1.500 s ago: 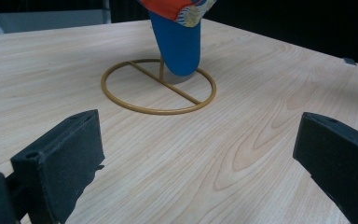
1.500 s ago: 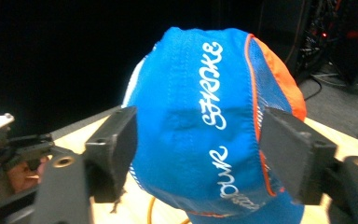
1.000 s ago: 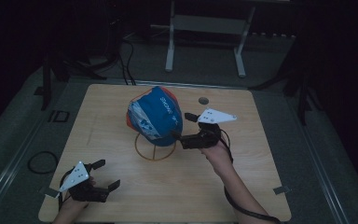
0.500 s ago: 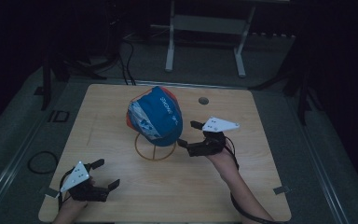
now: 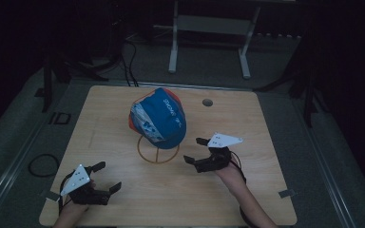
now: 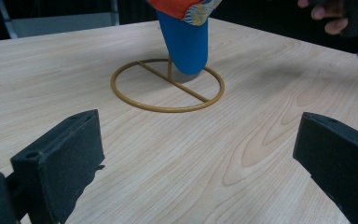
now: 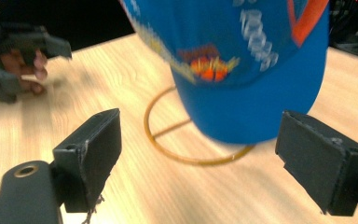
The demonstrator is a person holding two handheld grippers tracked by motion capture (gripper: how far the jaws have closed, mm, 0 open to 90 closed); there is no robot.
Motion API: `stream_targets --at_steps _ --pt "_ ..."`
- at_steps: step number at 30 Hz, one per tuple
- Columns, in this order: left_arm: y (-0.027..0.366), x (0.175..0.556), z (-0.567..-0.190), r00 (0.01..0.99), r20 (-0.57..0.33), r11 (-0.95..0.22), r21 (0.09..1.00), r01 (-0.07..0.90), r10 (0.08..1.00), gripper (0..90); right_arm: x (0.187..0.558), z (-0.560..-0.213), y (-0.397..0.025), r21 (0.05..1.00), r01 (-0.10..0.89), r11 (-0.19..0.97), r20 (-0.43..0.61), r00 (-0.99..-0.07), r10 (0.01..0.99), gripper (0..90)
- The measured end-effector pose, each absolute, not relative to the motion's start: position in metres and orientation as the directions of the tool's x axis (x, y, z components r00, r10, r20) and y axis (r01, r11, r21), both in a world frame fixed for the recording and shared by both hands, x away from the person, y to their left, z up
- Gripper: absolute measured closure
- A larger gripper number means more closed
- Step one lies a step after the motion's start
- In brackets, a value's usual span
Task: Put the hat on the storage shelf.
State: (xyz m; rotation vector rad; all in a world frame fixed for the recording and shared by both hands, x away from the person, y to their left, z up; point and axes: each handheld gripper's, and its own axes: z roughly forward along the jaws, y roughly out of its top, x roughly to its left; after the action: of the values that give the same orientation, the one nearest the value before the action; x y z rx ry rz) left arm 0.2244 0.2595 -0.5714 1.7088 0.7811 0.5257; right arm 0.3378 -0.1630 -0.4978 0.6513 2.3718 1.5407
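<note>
A blue cap carries pale lettering across its crown, but the letters are too small in the high view and too blurred in the right gripper view to read. No other writing is legible.

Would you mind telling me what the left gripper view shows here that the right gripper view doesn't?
The left gripper view alone shows the stand's upright rod rising from a whole ring base with its crossbar. The right gripper view alone shows the cap's lettering and orange print. Both share the blue cap, the wooden table, open jaws, and the other hand's gripper farther off.
</note>
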Motion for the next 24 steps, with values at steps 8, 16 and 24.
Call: stream_targets --at_steps 8,16,24 --pt "0.26 0.224 -0.571 0.679 -0.048 -0.153 0.961 0.232 0.733 1.9 0.334 -0.525 -0.172 0.9 0.247 0.359 0.043 -0.87 0.491 14.3" --pt "0.259 0.224 -0.571 0.68 -0.044 -0.158 0.96 0.232 0.732 1.9 0.333 -0.541 -0.191 0.883 0.272 0.382 0.042 -0.857 0.513 14.4" --pt "0.259 0.224 -0.571 0.685 -0.043 -0.162 0.959 0.232 0.727 1.9 0.332 -0.553 -0.212 0.864 0.305 0.4 0.049 -0.842 0.537 14.3"
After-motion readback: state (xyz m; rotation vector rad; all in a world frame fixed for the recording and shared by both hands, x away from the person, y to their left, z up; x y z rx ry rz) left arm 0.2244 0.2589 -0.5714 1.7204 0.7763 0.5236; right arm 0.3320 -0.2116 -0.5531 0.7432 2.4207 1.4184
